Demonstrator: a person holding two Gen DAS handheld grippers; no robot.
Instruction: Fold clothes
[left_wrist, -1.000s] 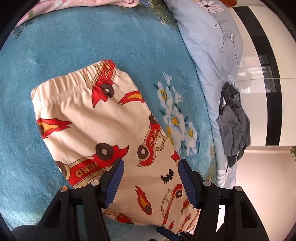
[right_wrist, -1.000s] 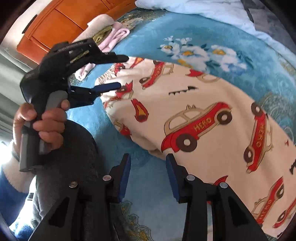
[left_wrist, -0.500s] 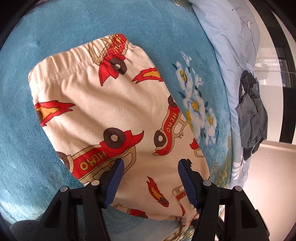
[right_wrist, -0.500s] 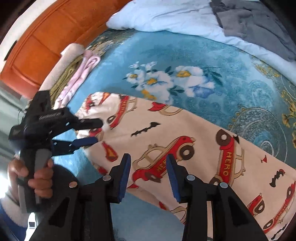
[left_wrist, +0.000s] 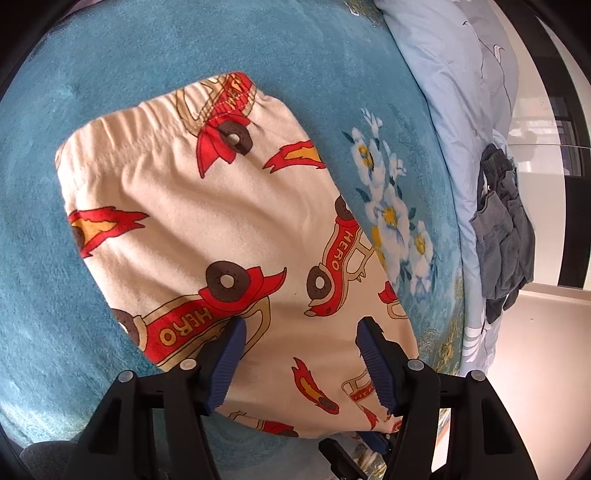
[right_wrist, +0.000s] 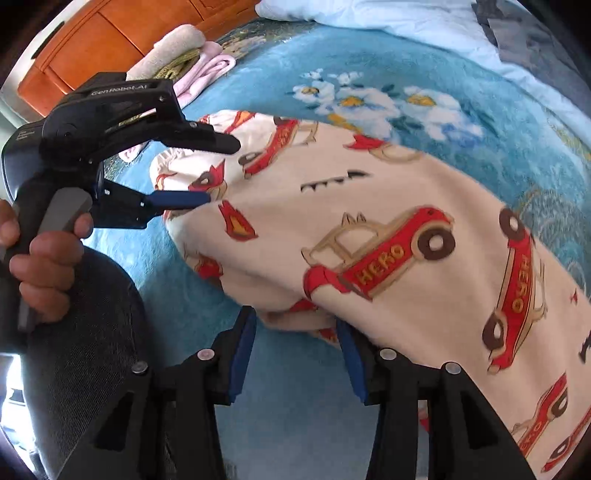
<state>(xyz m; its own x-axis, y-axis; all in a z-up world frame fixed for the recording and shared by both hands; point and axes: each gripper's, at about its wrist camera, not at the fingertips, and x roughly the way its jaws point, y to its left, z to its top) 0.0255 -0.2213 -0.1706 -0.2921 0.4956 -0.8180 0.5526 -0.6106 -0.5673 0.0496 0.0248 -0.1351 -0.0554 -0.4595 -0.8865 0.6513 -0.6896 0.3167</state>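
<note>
here the pants (left_wrist: 229, 221) lie flat lengthwise, waistband pointing away up the blanket (left_wrist: 110, 74).

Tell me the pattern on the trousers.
Cream trousers with red HERO cars and flames; clearest in the left wrist view.

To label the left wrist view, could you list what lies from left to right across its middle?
Teal blanket → car-print pants → white flower print → pale blue duvet → grey garment → floor.
</note>
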